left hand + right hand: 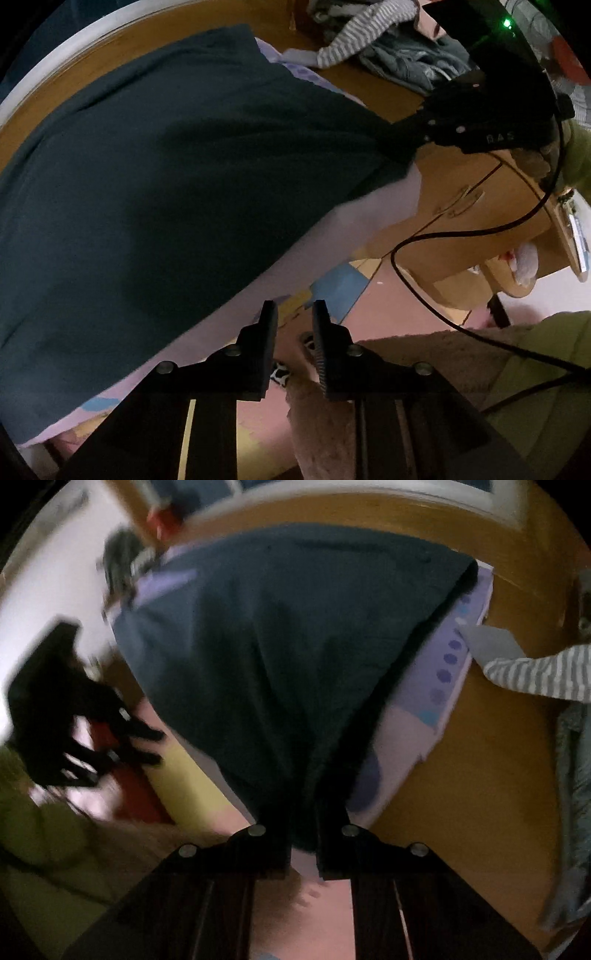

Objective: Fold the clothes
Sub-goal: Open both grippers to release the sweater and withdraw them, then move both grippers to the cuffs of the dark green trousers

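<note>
A dark teal garment (166, 184) lies spread over a lilac mat (369, 218) on a wooden table (369, 85). In the left wrist view my left gripper (294, 308) hangs off the table's near edge, over the floor; its jaws stand a little apart with nothing between them. At the upper right, my right gripper (402, 147) pinches the garment's corner. The right wrist view is blurred: the garment (288, 646) runs down into my right gripper (303, 812), which is shut on its edge. My left gripper (155, 746) shows at the left, clear of the cloth.
A grey-and-white striped garment (354, 37) (535, 675) and a crumpled blue-grey one (406, 62) (576, 794) lie on the table beyond the mat (443, 664). A black cable (424, 291) loops below the table's drawer front (461, 206). A person's green sleeve (554, 387) is close by.
</note>
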The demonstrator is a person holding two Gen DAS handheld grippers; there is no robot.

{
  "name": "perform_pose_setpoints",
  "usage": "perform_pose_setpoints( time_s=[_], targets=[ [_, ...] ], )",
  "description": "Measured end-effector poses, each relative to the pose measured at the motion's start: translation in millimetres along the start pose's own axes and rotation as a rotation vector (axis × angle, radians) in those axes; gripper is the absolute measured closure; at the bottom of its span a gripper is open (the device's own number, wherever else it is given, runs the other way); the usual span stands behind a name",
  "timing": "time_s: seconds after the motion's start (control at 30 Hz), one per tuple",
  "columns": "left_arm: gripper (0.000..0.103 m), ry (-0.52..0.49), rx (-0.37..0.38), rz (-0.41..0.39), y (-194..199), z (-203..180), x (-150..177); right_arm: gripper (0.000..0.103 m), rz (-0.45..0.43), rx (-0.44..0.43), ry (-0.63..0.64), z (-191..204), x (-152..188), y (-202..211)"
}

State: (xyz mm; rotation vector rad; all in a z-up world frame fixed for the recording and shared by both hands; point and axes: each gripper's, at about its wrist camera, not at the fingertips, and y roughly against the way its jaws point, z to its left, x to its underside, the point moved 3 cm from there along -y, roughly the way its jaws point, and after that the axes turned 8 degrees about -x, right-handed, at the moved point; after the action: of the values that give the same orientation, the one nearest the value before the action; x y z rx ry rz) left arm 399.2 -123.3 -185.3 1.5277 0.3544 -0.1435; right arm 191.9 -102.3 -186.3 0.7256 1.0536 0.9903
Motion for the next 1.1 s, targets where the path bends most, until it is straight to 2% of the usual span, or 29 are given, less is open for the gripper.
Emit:
perform_pose_setpoints(
  time_s=[0.03, 0.13, 0.17, 0.23, 0.33, 0.37, 0.4, 0.47, 0.53, 0.6, 0.73, 0.83, 0.97, 1.1],
  targets=[
    [0.084, 0.025, 0.005, 0.002, 0.7, 0.6, -0.2, 0.095, 0.021, 0.017, 0.009, -1.7, 4.3, -2.6],
    [0.084, 0.124, 0.023, -0.024, 12.9, 11.7, -1.8, 0.094, 0.000, 0.025, -0.006, -6.0, 10.7, 4.5],
    [0.083, 0.153, 0.021, -0.038, 18.1, 16.2, -2.3, 0.090, -0.019, 0.030, -0.016, -5.1, 9.6, 7.9],
    [0.080, 0.221, 0.012, -0.065, 27.3, 28.9, -2.3, 0.090, -0.059, 0.058, -0.034, -8.9, 10.6, 21.6],
    [0.078, 0.348, -0.013, -0.089, 36.8, 53.4, 0.8, 0.084, -0.182, 0.087, -0.052, -8.2, 2.8, 48.5],
    [0.078, 0.397, -0.028, -0.090, 38.3, 63.1, 2.4, 0.069, -0.228, 0.099, -0.065, -8.4, -0.8, 56.4],
    [0.077, 0.440, -0.039, -0.086, 39.9, 72.3, 4.5, 0.050, -0.275, 0.111, -0.077, -8.7, -4.3, 64.4],
    [0.076, 0.554, -0.057, -0.075, 41.2, 93.7, 12.1, 0.042, -0.370, 0.130, -0.093, -4.4, -13.7, 74.7],
    [0.076, 0.648, -0.039, -0.094, 44.4, 108.9, 23.7, 0.042, -0.390, 0.131, -0.096, 11.6, -27.9, 62.5],
    [0.076, 0.695, -0.029, -0.110, 46.7, 119.0, 34.5, 0.042, -0.410, 0.131, -0.098, 27.6, -42.1, 50.3],
    [0.072, 0.750, -0.086, -0.145, 62.3, 146.4, 63.3, 0.042, -0.421, 0.114, -0.075, 63.7, -63.3, 23.0],
    [0.068, 0.787, -0.106, -0.173, 75.8, 175.1, 89.4, 0.041, -0.414, 0.065, -0.048, 100.2, -82.4, -2.6],
    [0.068, 0.780, -0.126, -0.178, 88.7, 214.4, 123.1, 0.041, -0.409, 0.058, 0.029, 162.3, -119.1, -47.1],
    [0.068, 0.766, -0.125, -0.191, 111.1, 264.3, 169.5, 0.041, -0.398, 0.050, 0.003, 216.8, -152.9, -89.6]
  ],
)
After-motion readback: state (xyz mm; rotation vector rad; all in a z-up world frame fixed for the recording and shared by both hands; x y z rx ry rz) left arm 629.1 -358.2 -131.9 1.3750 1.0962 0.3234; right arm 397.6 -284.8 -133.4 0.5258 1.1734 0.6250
